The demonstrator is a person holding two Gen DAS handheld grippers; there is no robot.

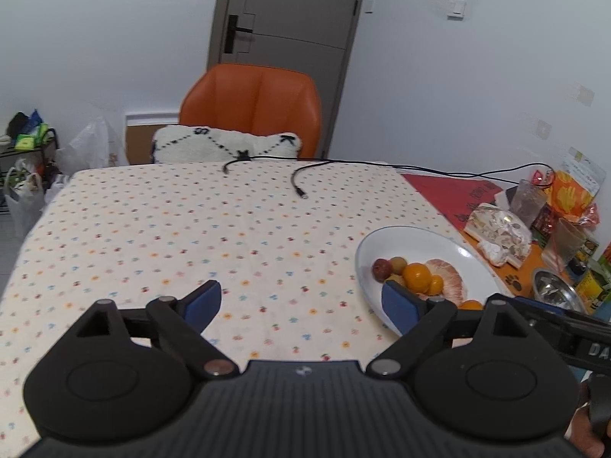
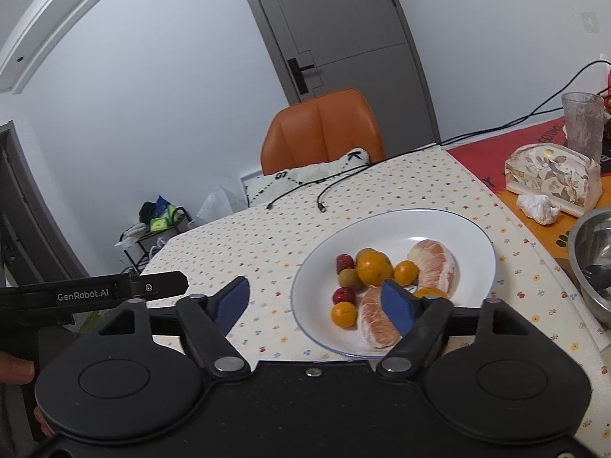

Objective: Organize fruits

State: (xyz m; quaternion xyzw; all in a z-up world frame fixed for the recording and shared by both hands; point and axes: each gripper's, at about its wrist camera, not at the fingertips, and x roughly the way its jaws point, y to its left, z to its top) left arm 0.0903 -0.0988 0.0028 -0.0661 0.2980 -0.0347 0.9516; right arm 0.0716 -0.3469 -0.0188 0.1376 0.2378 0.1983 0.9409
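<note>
On the bench [image 1: 152, 221], with its spotty cloth, sits a white plate [image 2: 450, 229] full of fruit. I hold one tool in each hand. My left tool [image 1: 301, 301] is spread wide and holds nothing. It hangs over the bare cloth, and the plate [image 1: 420, 240] is just to its right. My right tool [image 2: 317, 297] is spread wide too, and it holds nothing. Its right blue finger [image 2: 397, 309] is in front of the near part of the plate, and its left blue finger [image 2: 231, 303] is over the cloth.

In the plate I see two big peeled pink fruit pieces. One peeled piece [image 2: 435, 267] lies at the right, and the other peeled piece [image 2: 376, 324] lies near me. A big orange [image 2: 374, 267] is in the middle. A small orange [image 2: 405, 273] is just beside it, and another small orange [image 2: 343, 315] sits at the near left. Two little red fruits [image 2: 345, 262] are on the left side, with a small greenish fruit [image 2: 349, 278] between them.

Past the plate, two black cables [image 2: 301, 191] lie on the cloth. An orange chair [image 2: 320, 129] with a white cushion [image 2: 305, 175] stands at the far side. To the right are a flowery box [image 2: 550, 175], a crumpled tissue [image 2: 538, 208], a glass [image 2: 582, 122] and a metal bowl [image 2: 588, 252].
</note>
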